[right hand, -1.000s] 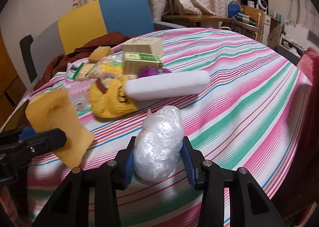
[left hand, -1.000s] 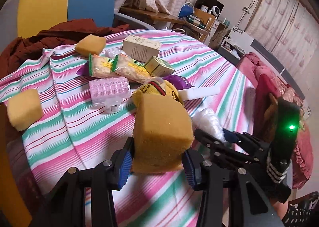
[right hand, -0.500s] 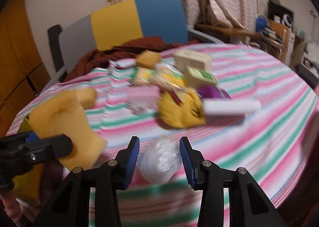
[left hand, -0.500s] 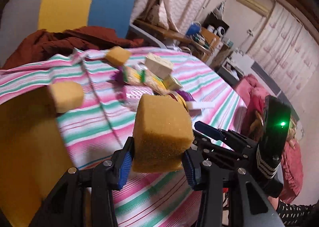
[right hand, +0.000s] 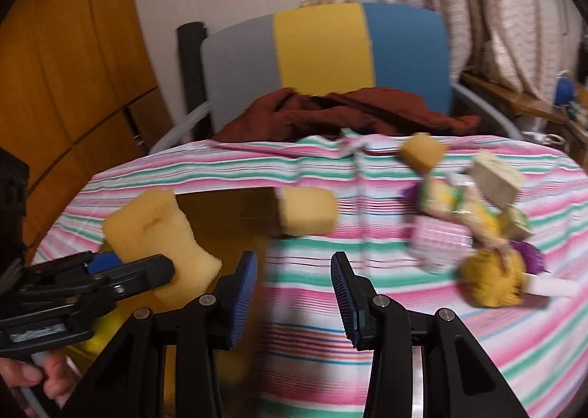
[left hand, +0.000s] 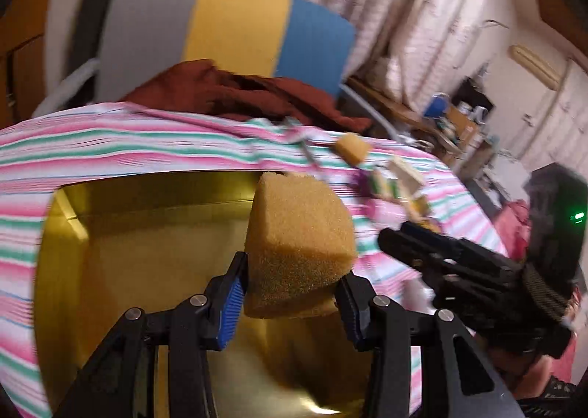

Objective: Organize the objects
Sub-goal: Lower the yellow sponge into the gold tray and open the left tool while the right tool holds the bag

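**A:** What's your left gripper (left hand: 292, 282) doing?

**B:** It's clamped on a sponge (left hand: 297, 234), with both blue pads pressed into its sides. I've got the sponge in the air over the open yellow box (left hand: 110, 252) at the near edge of the desk (left hand: 110, 138). It isn't touching the box.

**A:** And the right gripper (right hand: 294, 271)?

**B:** Its jaws stand apart and I see nothing between them, only striped cloth below. From the left camera there's a white blur under it, but I can't tell what that is.

**A:** What's beyond the grippers?

**B:** A second sponge (right hand: 307, 210) sits just beside the box's far right corner. A third sponge (right hand: 422, 153) lies further back, near the desk's far edge. To the right of that is a blurred pile of packets (right hand: 459, 212) and small cartons, with a yellow knitted thing (right hand: 492, 282) at its near end.

**A:** And behind the desk?

**B:** A chair (right hand: 323, 46) in grey, yellow and blue, with a brown cloth (right hand: 349, 113) heaped on its seat.
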Demonstrator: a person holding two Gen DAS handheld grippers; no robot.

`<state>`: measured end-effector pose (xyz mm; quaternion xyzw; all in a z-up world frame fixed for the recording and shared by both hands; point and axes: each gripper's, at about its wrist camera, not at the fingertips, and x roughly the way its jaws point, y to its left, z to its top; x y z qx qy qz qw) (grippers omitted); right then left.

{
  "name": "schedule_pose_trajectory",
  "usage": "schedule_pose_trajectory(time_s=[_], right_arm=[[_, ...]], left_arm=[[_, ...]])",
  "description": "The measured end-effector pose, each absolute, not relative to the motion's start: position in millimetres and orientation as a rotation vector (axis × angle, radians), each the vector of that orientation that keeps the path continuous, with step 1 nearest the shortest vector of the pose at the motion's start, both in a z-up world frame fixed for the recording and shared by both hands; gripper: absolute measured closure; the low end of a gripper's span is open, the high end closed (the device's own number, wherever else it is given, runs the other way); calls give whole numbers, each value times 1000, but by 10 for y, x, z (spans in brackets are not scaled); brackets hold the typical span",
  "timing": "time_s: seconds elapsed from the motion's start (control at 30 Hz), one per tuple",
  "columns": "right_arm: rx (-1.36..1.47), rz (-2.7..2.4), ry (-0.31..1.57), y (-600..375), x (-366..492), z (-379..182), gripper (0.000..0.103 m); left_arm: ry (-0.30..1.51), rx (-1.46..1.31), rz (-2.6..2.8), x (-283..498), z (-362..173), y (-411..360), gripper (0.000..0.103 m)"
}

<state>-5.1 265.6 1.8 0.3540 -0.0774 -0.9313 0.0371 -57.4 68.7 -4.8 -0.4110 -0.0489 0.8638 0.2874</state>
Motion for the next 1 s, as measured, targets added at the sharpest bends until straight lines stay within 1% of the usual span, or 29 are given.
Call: schedule_pose_trajectory(time_s=[0.23,0.33,0.43,0.57,0.6,0.63,0.7,0.73,0.77,0.8,1.0], right_arm=[[1146,-2694,-219,2048,-446,-94,60],[1195,-2635,-255,1858,-659,-200,60],[1219,-2613,-252,1682,-860,-288,60],[1212,-2592,-278,1559,-1127,-371,60],[1213,-2579,-298,1540,-1167,-387,57],[1217,-2564,-322,1534,-1216,-399,49],[1214,-2571,-362,1545,-1248,-392,37],[1199,-2576,-377,1549,-1236,-372,35],[1185,-2583,-376,1547,-1212,-340,34],[1176,-2593,-360,1544,-1185,-314,32],[1095,-2697,-277,1677,-891,-88,32]], left_arm=[[-127,-1211,2438,-910,-262,112,57],[-119,-1250,2469,-1032,-333,-33,57],[-120,-1285,2484,-1163,-394,-124,57],[-159,-1337,2479,-1313,-471,-220,56],[-173,-1347,2477,-1334,-475,-235,55],[-186,-1357,2477,-1355,-474,-257,53],[-182,-1362,2493,-1388,-462,-263,49],[-170,-1358,2513,-1392,-447,-265,47],[-160,-1356,2525,-1399,-433,-269,44],[-154,-1350,2531,-1399,-418,-267,44],[-147,-1319,2548,-1339,-345,-236,44]])
